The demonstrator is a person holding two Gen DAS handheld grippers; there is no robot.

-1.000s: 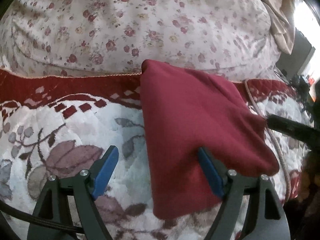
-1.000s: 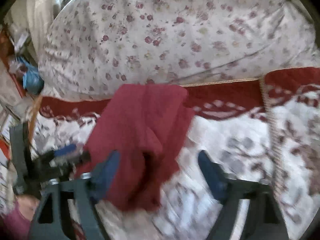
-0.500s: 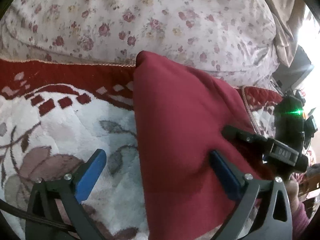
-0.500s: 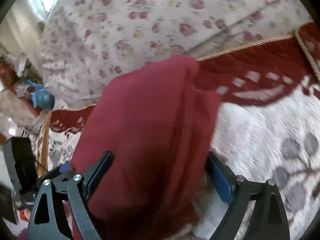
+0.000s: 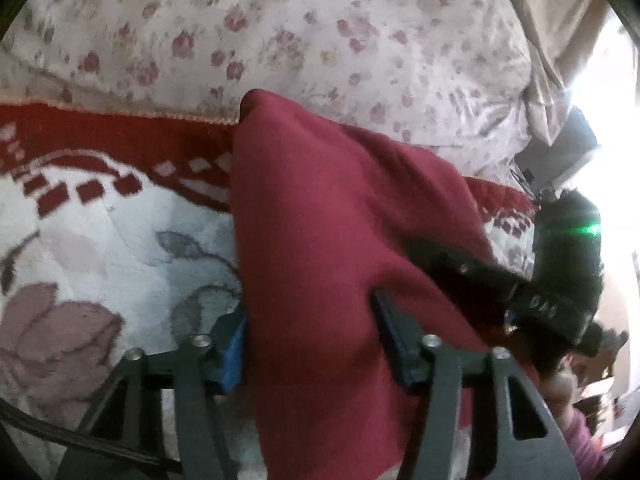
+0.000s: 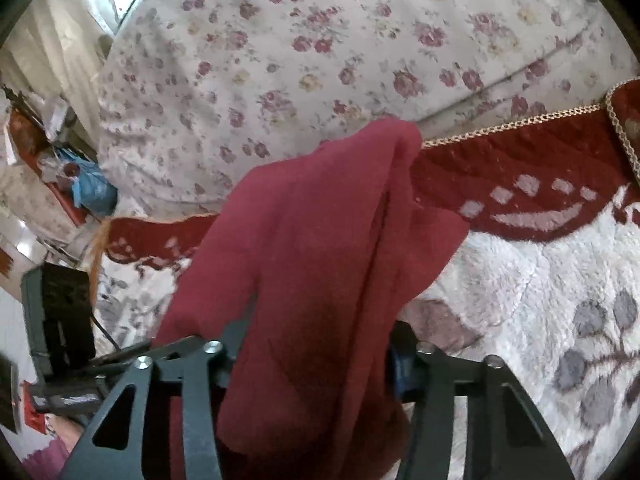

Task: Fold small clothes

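Observation:
A dark red garment (image 5: pixel 320 208) lies folded on the bed, one corner reaching up to the floral pillow. My left gripper (image 5: pixel 312 328) has its jaws closing, with the garment's near left part bunched between the blue pads and touching both. In the right wrist view the same garment (image 6: pixel 320 220) rises in a long fold. My right gripper (image 6: pixel 316 340) is also closing, and cloth fills the gap between its fingers. The right gripper's black body (image 5: pixel 520 292) shows at the right of the left wrist view. The left gripper's body (image 6: pixel 60 312) shows at the left of the right wrist view.
A plush white bedspread with a dark red border (image 5: pixel 100 220) lies under the garment. A big floral pillow (image 5: pixel 280 32) fills the back. Gold cord trim (image 6: pixel 500 126) runs along the border. A hand in a pink sleeve (image 5: pixel 580 432) is at the right, room clutter (image 6: pixel 90 188) at the far left.
Both grippers sank closer to the garment and their jaws narrowed from wide apart until the cloth bunched between the pads. The right gripper came into the left wrist view.

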